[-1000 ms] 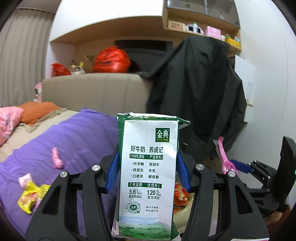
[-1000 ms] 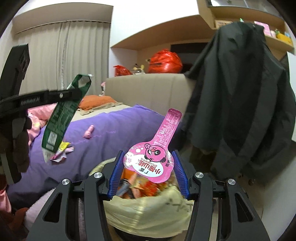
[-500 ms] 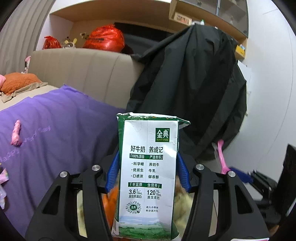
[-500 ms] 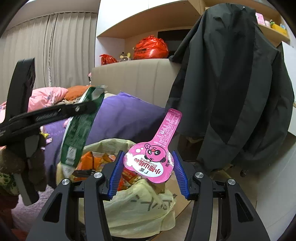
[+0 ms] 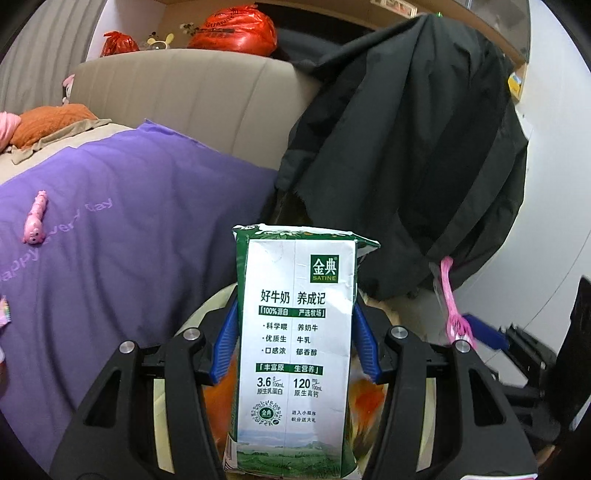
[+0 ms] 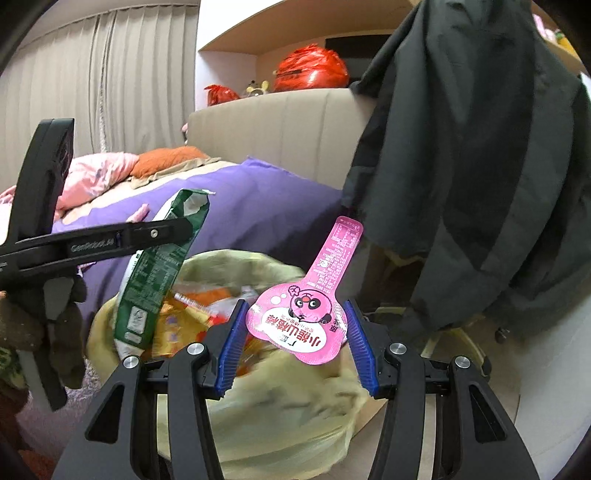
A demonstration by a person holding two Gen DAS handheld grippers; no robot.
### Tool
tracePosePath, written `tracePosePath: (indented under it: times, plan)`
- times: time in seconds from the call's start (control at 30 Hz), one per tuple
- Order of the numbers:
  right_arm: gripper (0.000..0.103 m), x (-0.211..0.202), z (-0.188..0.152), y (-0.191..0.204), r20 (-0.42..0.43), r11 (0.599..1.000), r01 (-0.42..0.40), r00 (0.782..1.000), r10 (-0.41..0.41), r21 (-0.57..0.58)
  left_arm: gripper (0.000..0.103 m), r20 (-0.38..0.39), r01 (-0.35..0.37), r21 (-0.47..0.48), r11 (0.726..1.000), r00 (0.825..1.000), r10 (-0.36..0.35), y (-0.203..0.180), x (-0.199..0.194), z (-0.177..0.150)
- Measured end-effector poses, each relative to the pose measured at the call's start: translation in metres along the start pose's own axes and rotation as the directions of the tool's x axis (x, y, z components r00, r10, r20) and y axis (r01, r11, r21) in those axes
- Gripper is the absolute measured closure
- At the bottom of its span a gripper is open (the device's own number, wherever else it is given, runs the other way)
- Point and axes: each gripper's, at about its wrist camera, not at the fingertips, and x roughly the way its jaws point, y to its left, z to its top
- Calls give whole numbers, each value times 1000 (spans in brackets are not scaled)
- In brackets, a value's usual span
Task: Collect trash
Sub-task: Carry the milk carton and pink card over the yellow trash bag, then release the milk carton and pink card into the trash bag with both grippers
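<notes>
Flattened green-white milk carton [image 5: 295,350] and pink wrapper [image 6: 301,323] above seemingly full trash bag [image 6: 280,417].

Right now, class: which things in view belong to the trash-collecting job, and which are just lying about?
Part of the job:
- milk carton, gripped in the left tongs
- pink snack pouch, gripped in the right tongs
- lined trash bin, already holding wrappers

Just lying about:
- black jacket
- purple blanket
- orange pillow
- red bags on the headboard ledge
</notes>
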Motion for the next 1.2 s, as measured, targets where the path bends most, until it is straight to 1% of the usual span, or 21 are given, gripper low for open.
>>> tracePosePath:
  times: [0.13, 0.2, 0.3, 0.37, 0.5, 0.6, 0.7, 0.83, 0.93, 1.03, 1.2]
  plan:
    - [54, 7, 2, 5, -10, 999, -32, 999, 32, 2, 52, -34, 7, -27, 1000, 999, -8, 15, -3, -3]
    - [54, 11, 3, 7, -19, 998, -60, 998, 60, 13, 52, -42, 17, -32, 999, 999, -18, 21, -4, -5]
    - [54, 16, 3, 14, -41, 996, -90, 995, 90, 1, 52, -57, 53, -34, 998, 997, -55, 27, -6, -10]
    - [54, 19, 3, 22, -60, 994, -104, 993, 102, -26, 53, -84, 80, -2, 997, 993, -80, 27, -7, -16]
    - [54, 30, 1, 34, -106, 989, -129, 987, 121, -72, 53, -147, 89, 70, 994, 986, -78, 20, -3, -27]
    - [54, 45, -2, 36, -162, 987, -143, 978, 128, -81, 53, -185, 93, 85, 992, 980, -76, 19, 5, -31]
    - [54, 53, -6, 39, -196, 986, -137, 974, 116, -96, 53, -239, 98, 97, 990, 968, -72, 17, 13, -34]
    - [54, 49, -10, 40, -195, 984, -138, 974, 113, -116, 53, -292, 102, 123, 987, 954, -62, 12, 20, -38]
    - [54, 45, -10, 39, -189, 984, -126, 977, 101, -123, 53, -328, 107, 97, 990, 942, -70, 13, 28, -38]
    - [54, 42, -10, 36, -183, 986, -126, 977, 104, -113, 53, -340, 105, 88, 991, 938, -69, 14, 32, -36]
    - [54, 37, -9, 32, -175, 987, -140, 977, 124, -81, 53, -360, 104, 106, 989, 931, -59, 13, 33, -36]
